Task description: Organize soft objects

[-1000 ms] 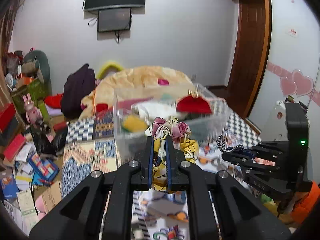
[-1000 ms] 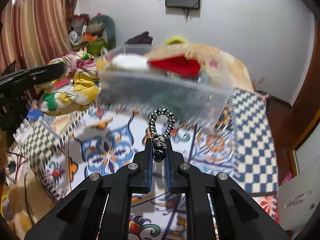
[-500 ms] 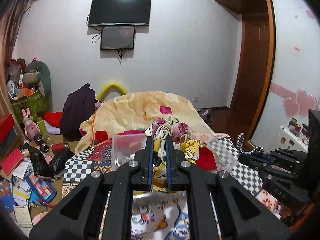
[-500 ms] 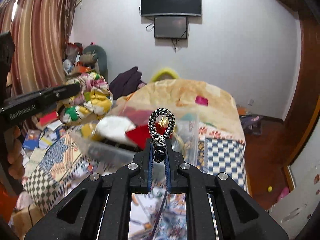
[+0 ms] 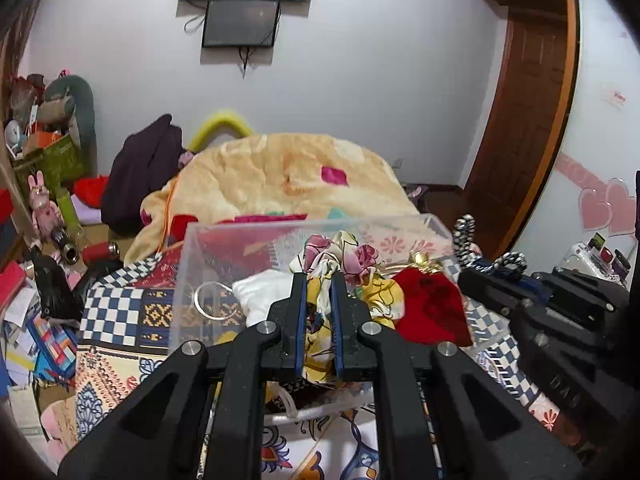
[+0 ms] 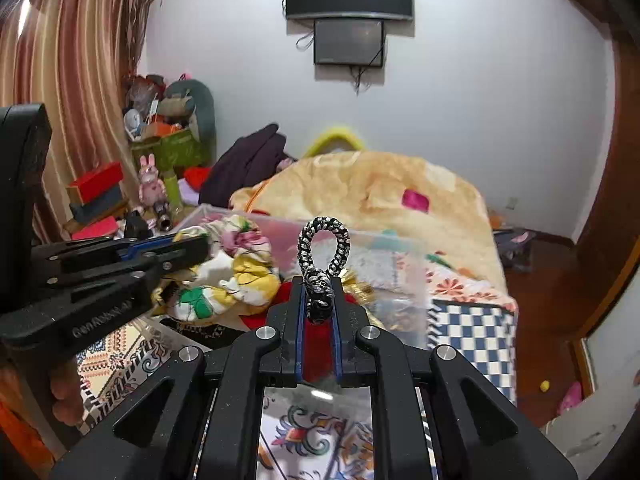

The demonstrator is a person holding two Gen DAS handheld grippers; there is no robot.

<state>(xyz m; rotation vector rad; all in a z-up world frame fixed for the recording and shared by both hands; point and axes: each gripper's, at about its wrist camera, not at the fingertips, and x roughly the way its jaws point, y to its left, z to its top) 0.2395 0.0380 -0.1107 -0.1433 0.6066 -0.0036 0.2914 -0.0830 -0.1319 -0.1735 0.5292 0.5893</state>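
Observation:
My left gripper (image 5: 320,280) is shut on a floral yellow-and-pink scrunchie (image 5: 344,264) and holds it over the clear plastic bin (image 5: 188,280). The bin holds a white cloth (image 5: 260,296) and a red pouch (image 5: 432,308). My right gripper (image 6: 319,284) is shut on a black-and-white braided hair tie (image 6: 324,248), also over the bin (image 6: 404,280). The right gripper shows at the right of the left wrist view (image 5: 472,276), the left gripper at the left of the right wrist view (image 6: 200,248), with the scrunchie (image 6: 236,272).
The bin stands on a patterned bedspread (image 5: 116,320). A beige blanket heap (image 5: 280,176) lies behind it. Clutter of boxes and toys (image 5: 40,240) fills the left floor. A wooden door (image 5: 520,140) is at the right.
Both grippers have moved forward and down towards the bin; the scrunchie and the hair tie now hang over its inside. Both grips are unchanged.

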